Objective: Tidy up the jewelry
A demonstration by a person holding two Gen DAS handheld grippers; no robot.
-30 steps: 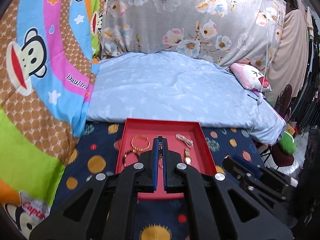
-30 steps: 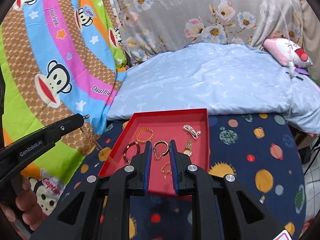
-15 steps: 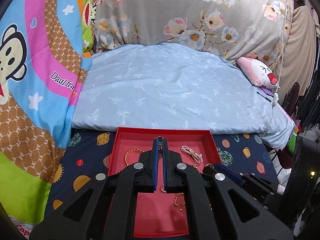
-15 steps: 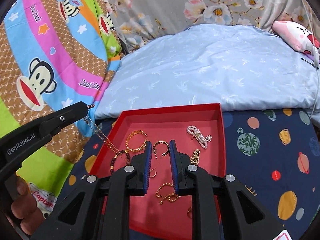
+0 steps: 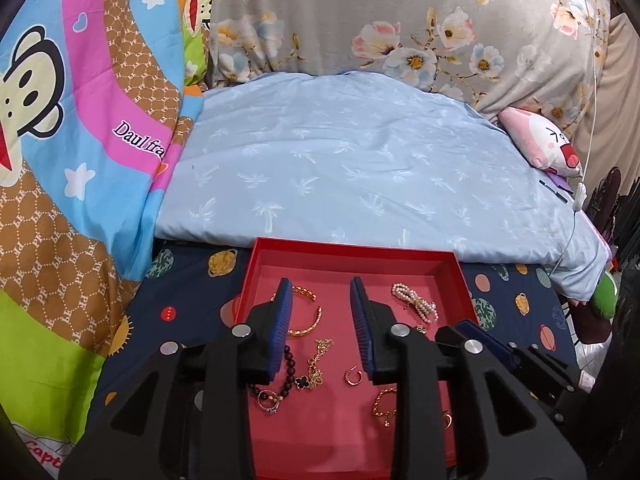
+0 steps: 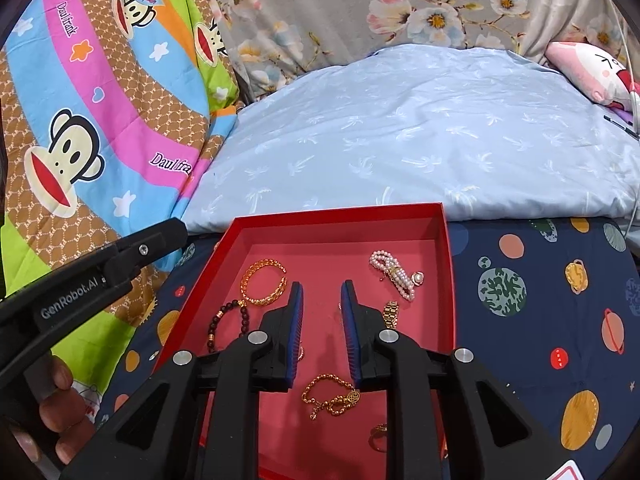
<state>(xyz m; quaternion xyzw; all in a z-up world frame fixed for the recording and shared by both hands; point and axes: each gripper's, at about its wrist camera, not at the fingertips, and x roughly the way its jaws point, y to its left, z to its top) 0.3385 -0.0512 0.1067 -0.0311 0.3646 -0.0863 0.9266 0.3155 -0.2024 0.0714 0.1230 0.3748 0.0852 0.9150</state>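
A red tray (image 5: pixel 352 246) on the bed holds several pieces of jewelry. My left gripper (image 5: pixel 321 284) hovers over it with its jaws opening and nothing between the pads. Below them lies a gold chain necklace with a black clover pendant (image 5: pixel 316 364), beside a dark bead bracelet (image 5: pixel 290 368) and a gold hoop earring (image 5: pixel 353 376). My right gripper (image 6: pixel 322 285) stands open with a narrow gap over the tray (image 6: pixel 336 216), holding nothing. A gold chain bracelet (image 6: pixel 332 396) lies under it. A gold bangle (image 6: pixel 262 284) and a pearl bracelet (image 6: pixel 394 274) rest farther back.
The tray sits on a navy planet-print sheet (image 6: pixel 540 320). A light blue quilt (image 5: pixel 360 168) bulges right behind it. A bright cartoon-monkey blanket (image 5: pixel 80 160) rises on the left. A hand (image 6: pixel 60 400) holds the left gripper's handle.
Both grippers moved forward and down over the tray. The left gripper, earlier shut on the gold chain necklace, has opened and the necklace now lies in the tray.
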